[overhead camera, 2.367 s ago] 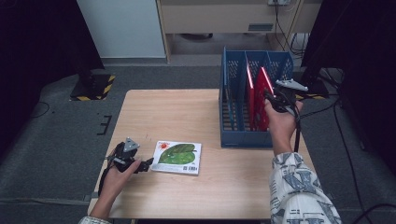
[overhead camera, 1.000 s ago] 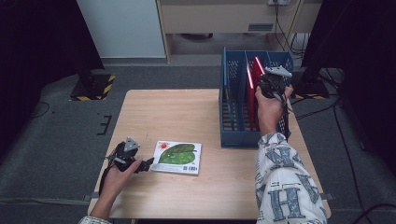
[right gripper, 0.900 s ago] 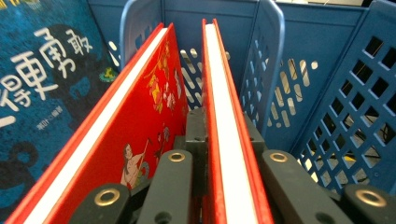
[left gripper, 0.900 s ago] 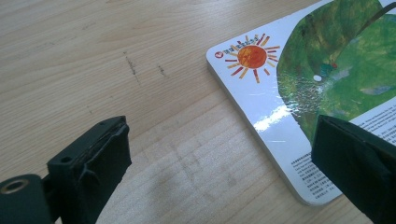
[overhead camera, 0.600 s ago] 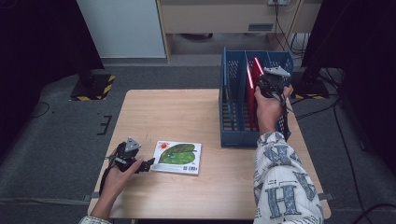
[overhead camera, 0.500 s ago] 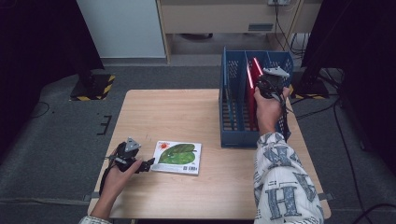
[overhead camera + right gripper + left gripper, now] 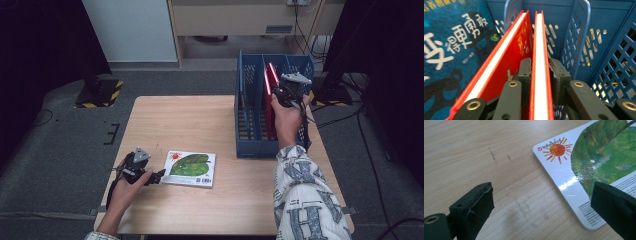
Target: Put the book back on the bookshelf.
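You had the file rack [image 7: 252,145] standing on the table's [image 7: 200,120] far right part. Two books stood upright side by side in its middle compartment, the right-hand book [image 7: 540,62] between your right gripper's [image 7: 540,75] jaws, the other book [image 7: 506,57] just left of it. The picture book [image 7: 191,168] lay flat near the front edge, your left gripper [image 7: 159,176] just left of it.

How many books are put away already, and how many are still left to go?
Two books already stand in the blue rack: a dark blue book and a red book. In hand is a second red book, standing in the rack between the right gripper jaws, which have just been opening. Left to do: the green leaf book still lies flat on the table, beside the open left gripper.
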